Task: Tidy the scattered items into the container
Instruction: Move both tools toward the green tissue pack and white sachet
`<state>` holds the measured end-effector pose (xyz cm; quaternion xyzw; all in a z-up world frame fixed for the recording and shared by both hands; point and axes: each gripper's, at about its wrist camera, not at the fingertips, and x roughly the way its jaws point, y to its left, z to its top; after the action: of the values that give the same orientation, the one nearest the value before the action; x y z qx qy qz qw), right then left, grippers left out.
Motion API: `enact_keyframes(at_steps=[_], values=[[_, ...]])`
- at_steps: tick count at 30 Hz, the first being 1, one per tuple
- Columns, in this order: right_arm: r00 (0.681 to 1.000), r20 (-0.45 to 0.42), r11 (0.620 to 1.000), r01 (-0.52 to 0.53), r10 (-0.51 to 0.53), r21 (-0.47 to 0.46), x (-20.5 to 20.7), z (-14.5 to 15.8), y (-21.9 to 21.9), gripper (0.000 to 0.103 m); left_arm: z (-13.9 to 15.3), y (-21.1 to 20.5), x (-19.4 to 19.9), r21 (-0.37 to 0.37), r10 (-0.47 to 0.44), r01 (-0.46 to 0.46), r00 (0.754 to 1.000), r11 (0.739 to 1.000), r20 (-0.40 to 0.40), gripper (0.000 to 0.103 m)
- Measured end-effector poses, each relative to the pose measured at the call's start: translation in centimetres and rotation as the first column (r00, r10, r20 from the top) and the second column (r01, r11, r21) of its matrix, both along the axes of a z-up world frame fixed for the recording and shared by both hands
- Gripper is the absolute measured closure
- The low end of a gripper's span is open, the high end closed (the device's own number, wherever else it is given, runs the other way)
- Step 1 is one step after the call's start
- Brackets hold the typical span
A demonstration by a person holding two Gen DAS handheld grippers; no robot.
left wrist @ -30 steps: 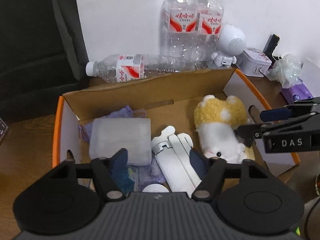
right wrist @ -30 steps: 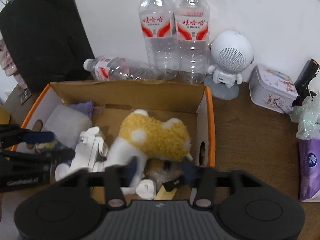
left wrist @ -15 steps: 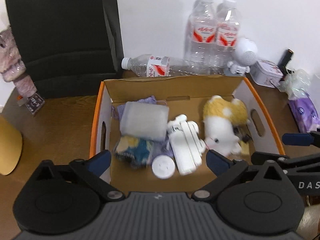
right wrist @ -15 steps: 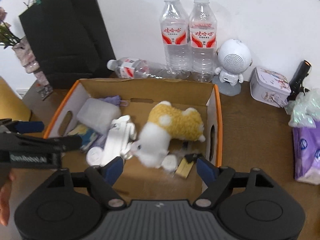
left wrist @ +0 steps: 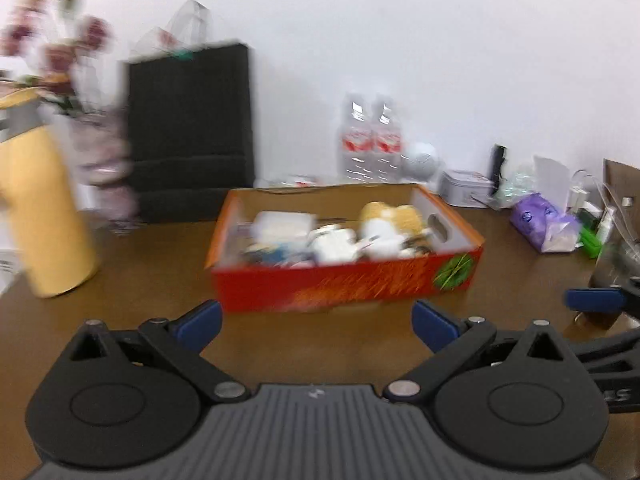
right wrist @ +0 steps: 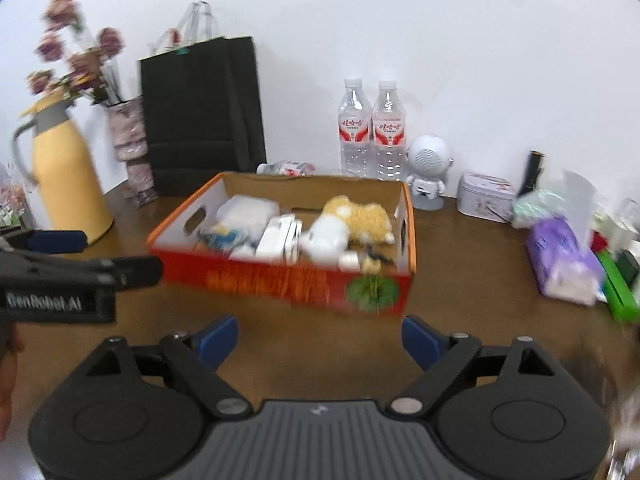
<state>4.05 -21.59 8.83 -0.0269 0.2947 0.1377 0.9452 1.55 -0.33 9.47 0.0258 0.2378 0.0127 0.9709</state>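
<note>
My left gripper [left wrist: 316,326] is now pulled back off the box, jaws spread wide, nothing between them; a second ago its tips hung inside the box over the white folded gadget. My right gripper [right wrist: 320,336] has backed out likewise, jaws opening, only bare table [right wrist: 304,344] between them; earlier it was low over the plush. Each tool shows at the edge of the other's view.

The orange cardboard box [right wrist: 280,280] sits in the middle of the brown wooden table, now seen from outside, printed front wall facing me. Inside: yellow-and-white plush toy [right wrist: 352,220] at the right end, white folded gadget [right wrist: 280,236] in the middle, frosted plastic case [right wrist: 248,210] at left. Small bits at the near right corner are too blurred to name.

Left of the box, well apart: a yellow jug [right wrist: 68,184], a vase of dried flowers [right wrist: 132,144], a black paper bag [right wrist: 200,112] against the white wall. Behind the box: two upright water bottles [right wrist: 372,132], one bottle lying down, a white robot-shaped speaker [right wrist: 428,164], a tin [right wrist: 486,196]. Right: a purple tissue pack [right wrist: 560,256] amid clutter.

Open table lies between my grippers and the box front.
</note>
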Motion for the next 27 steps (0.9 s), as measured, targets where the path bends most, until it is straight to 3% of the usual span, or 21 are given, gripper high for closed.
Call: enact_keyframes(at_steps=[1,3,5,6,8,11,13,18,27], values=[[0.999,0.035,1.0,-0.009,0.009,-0.002,-2.1,-1.6,-0.1,0.013,-1.8,0.3,-2.1,0.009,0.059,-0.059,0.998,0.998,0.024,0.0],[0.997,0.074,1.0,-0.009,0.01,-0.005,-5.5,-4.8,-0.2,0.013,-4.6,0.5,-4.4,-0.007,0.1,-0.101,0.994,0.995,-0.038,0.0],[0.999,0.032,1.0,0.015,-0.014,-0.015,-7.4,-7.0,-0.1,0.015,-6.0,0.4,-5.5,-0.062,0.032,-0.041,0.989,0.997,-0.142,0.0],[1.0,0.021,1.0,0.017,-0.017,-0.012,-8.1,-7.5,-0.2,0.015,-6.3,0.3,-5.9,-0.091,0.002,-0.017,0.988,0.996,-0.157,0.0],[0.999,0.022,0.999,0.032,-0.032,-0.017,-8.9,-8.0,-0.2,0.014,-6.4,-0.1,-6.4,-0.1,0.003,-0.017,0.991,0.995,-0.132,0.0],[0.998,0.005,0.998,0.058,-0.058,0.0,-9.1,-8.5,-0.3,0.014,-7.0,-1.1,-6.0,-0.032,0.057,-0.062,0.989,0.998,-0.138,0.0],[0.998,-0.016,0.998,0.059,-0.058,0.017,-9.0,-8.7,-0.2,0.014,-7.3,-1.5,-5.9,-0.012,0.043,-0.045,0.989,0.999,-0.142,0.0],[0.997,-0.051,0.998,0.064,-0.063,0.011,-8.7,-9.5,0.0,0.013,-8.4,-1.4,-5.7,-0.03,0.04,-0.047,0.982,0.998,-0.187,0.0],[0.994,-0.093,0.998,0.053,-0.057,-0.038,-8.3,-10.1,0.9,0.0,-9.0,-0.9,-5.4,-0.045,0.045,-0.057,0.974,0.997,-0.221,0.0]])
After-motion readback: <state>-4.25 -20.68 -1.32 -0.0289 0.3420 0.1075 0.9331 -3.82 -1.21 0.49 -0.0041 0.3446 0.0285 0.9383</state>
